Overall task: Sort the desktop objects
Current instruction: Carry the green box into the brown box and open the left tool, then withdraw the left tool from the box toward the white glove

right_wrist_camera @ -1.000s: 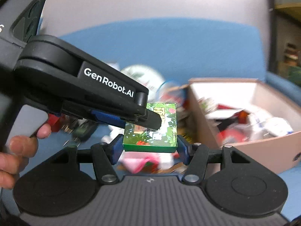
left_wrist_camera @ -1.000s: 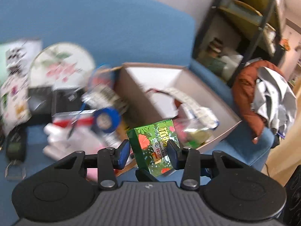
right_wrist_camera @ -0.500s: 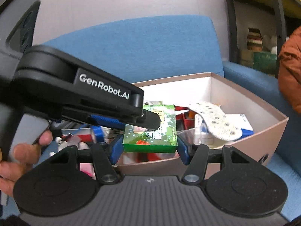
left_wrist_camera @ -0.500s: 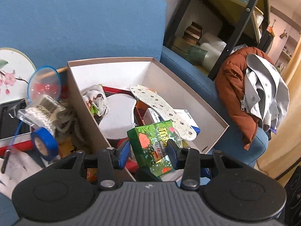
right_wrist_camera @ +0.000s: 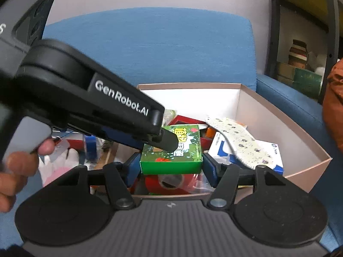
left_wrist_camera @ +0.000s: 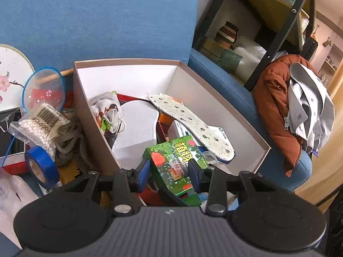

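I am holding the green floral box (left_wrist_camera: 174, 160) over the open cardboard box (left_wrist_camera: 216, 98) with the left gripper (left_wrist_camera: 169, 171) clamped across it, while the right gripper (right_wrist_camera: 171, 165) jaws are just opening beside its ends, so it can drop in.

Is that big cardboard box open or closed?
Open: the cardboard box has no lid on, and its white inside walls and an insole show.
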A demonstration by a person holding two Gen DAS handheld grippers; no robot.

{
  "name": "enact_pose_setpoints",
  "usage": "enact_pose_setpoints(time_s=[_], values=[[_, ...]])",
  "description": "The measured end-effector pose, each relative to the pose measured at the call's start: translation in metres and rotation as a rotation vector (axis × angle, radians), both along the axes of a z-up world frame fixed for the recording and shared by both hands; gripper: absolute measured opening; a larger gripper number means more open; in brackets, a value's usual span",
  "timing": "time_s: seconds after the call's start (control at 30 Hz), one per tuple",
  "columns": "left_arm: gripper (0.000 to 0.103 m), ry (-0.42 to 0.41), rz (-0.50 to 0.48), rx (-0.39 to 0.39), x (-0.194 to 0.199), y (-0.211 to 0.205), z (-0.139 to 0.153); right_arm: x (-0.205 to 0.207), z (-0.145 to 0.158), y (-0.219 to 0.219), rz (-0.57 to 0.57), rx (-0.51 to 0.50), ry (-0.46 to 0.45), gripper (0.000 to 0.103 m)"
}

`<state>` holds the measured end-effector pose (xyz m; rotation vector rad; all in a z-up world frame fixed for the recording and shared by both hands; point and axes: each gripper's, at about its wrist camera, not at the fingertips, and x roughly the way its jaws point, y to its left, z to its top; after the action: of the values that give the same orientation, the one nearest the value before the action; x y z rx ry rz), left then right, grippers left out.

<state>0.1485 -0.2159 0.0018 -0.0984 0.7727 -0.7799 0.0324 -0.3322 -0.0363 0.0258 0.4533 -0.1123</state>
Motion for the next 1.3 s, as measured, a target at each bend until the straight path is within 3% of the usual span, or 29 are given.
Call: enact_pose_setpoints(time_s=[0.07,0.13,0.23,0.47,0.9,1.23,1.3], values=[[0.071,-0.013,0.000,-0.010,-0.004,0.001,0.002,-0.002,0.000,0.004,0.015,-0.008,-0.003,0.075],[0.087,-0.027,-0.008,-0.047,-0.010,0.005,0.007,-0.007,0.002,0.011,0.026,-0.032,-0.023,0.082],[0.097,-0.043,0.006,-0.056,-0.018,0.010,0.015,-0.014,0.006,0.024,0.000,-0.131,-0.046,0.089],[0.098,-0.003,0.053,-0.030,-0.024,0.018,0.014,-0.026,0.012,0.039,-0.006,-0.175,-0.050,0.094],[0.098,-0.043,0.096,-0.008,-0.047,0.043,0.017,-0.037,0.022,0.056,-0.015,-0.186,-0.002,0.097],[0.098,-0.048,0.138,-0.050,-0.068,0.074,0.020,-0.043,0.029,0.078,0.002,-0.203,0.005,0.097],[0.098,-0.080,0.166,-0.074,-0.080,0.090,0.018,-0.045,0.029,0.086,0.025,-0.199,0.004,0.097]])
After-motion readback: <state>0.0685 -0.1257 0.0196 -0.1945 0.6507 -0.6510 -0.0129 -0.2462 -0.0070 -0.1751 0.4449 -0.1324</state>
